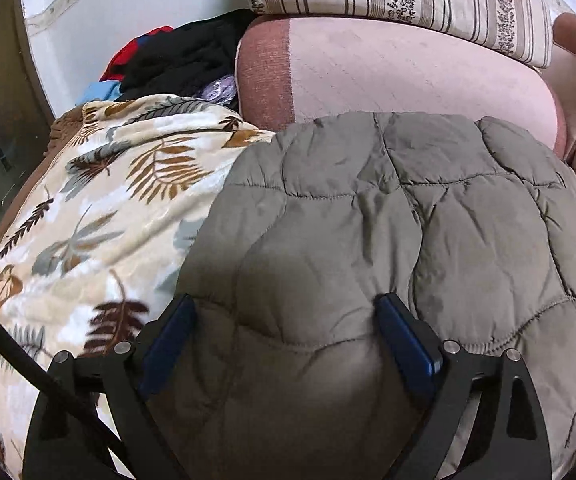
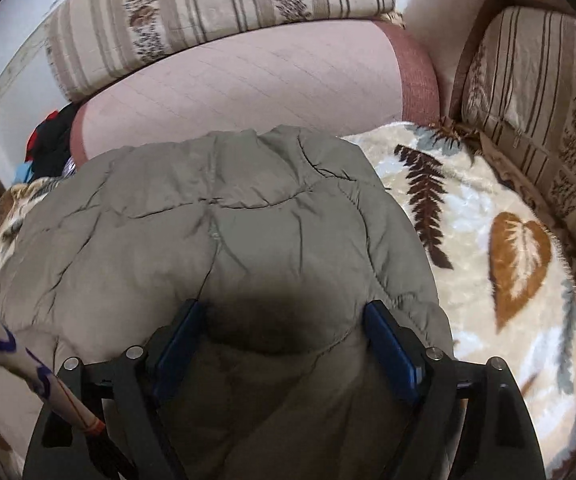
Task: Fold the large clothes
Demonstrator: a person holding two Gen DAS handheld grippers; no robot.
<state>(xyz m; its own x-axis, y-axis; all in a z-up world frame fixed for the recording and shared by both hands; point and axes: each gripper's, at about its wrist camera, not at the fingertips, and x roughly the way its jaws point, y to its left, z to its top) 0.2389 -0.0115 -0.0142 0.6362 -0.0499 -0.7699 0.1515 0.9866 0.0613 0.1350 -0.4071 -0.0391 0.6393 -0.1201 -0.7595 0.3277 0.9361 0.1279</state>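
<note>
Hovering left claw (image 1: pixel 284 300), right claw (image 2: pixel 284 308), spread wide, over quilted jacket (image 1: pixel 407 200)

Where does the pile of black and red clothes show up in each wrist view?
Left wrist: pile of black and red clothes, upper left, left of the pink cushion.
Right wrist: the pile, far left edge, mostly hidden behind that cushion.
Shared landmark: the grey quilted jacket.

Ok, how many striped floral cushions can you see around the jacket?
2. One striped cushion lies on top of the pink bolster behind the grey quilted jacket; a second cushion stands right of the leaf-print blanket. Others may sit outside the views.
</note>
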